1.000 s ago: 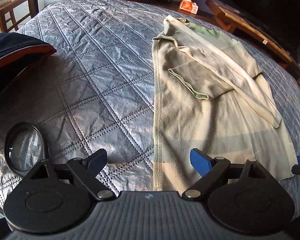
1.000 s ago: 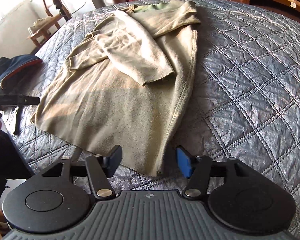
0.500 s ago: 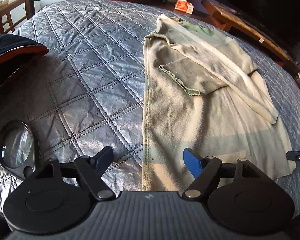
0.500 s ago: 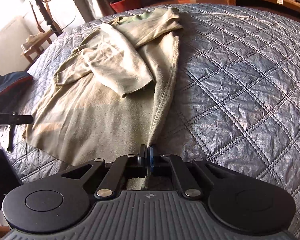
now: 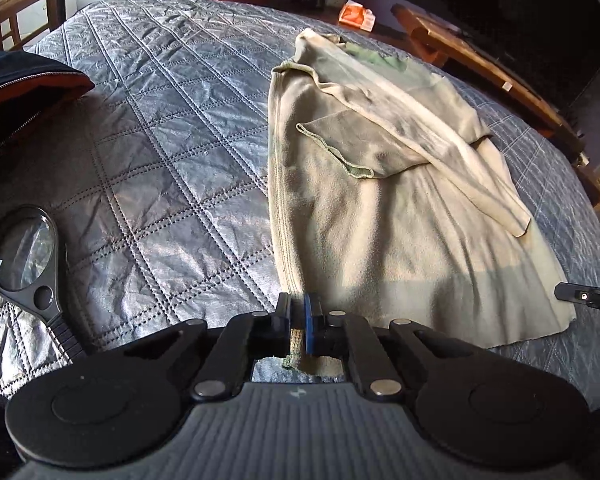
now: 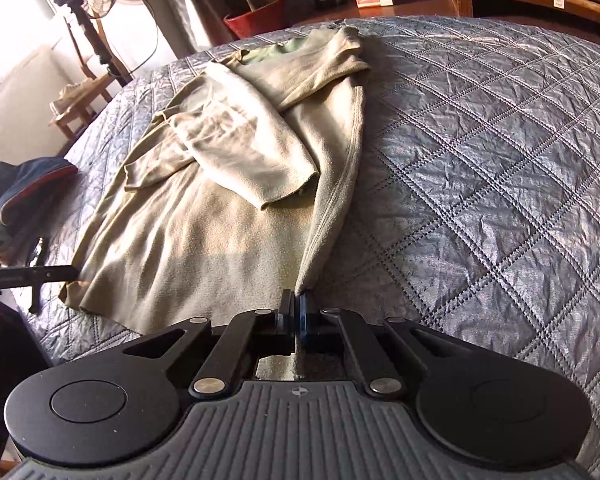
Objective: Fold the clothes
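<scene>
On a quilted bed (image 5: 172, 168), a beige shirt (image 5: 380, 240) lies flat, sleeves folded in. Left gripper (image 5: 298, 320) and right gripper (image 6: 295, 314) each pinch a near hem corner of the shirt.

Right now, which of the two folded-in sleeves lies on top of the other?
The long pale sleeve, running diagonally from the collar toward the right hem, lies on top. The darker sleeve with the green-stitched cuff passes under it.
</scene>
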`<control>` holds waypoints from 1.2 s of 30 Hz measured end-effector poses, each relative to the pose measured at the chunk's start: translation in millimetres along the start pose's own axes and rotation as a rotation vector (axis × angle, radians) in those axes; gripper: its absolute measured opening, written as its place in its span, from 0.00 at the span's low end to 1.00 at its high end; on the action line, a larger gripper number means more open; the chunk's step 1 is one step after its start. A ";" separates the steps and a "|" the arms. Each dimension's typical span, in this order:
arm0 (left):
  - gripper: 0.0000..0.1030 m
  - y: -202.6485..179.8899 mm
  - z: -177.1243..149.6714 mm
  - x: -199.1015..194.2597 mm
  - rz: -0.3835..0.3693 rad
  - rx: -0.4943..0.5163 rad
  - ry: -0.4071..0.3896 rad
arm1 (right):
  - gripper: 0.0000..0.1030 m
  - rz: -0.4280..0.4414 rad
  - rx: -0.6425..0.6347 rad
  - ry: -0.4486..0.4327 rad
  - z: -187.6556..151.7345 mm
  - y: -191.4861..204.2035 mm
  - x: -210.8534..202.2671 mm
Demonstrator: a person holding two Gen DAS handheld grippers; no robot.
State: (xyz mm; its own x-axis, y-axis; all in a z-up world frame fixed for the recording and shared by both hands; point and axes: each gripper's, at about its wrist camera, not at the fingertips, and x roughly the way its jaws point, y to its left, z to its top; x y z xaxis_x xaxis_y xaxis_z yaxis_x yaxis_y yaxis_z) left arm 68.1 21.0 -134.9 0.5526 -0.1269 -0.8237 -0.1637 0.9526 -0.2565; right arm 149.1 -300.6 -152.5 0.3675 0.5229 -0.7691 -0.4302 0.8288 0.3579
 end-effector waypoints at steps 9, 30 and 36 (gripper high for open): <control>0.03 35.7 14.4 -13.1 -0.005 -0.220 -0.027 | 0.02 0.056 0.036 0.017 -6.7 -6.4 -16.0; 0.03 42.4 47.8 -9.9 -0.216 -0.503 -0.079 | 0.03 0.251 0.215 -0.036 -18.4 0.0 -56.0; 0.03 45.7 105.1 13.6 -0.310 -0.589 -0.127 | 0.03 0.318 0.318 -0.136 22.2 -13.2 -50.6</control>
State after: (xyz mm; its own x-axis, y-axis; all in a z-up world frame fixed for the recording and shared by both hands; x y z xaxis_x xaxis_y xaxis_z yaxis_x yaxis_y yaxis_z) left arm 154.0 91.9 -104.8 0.7317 -0.3025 -0.6108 -0.3800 0.5629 -0.7340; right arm 154.5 -333.5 -106.5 0.3722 0.7645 -0.5263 -0.2731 0.6321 0.7252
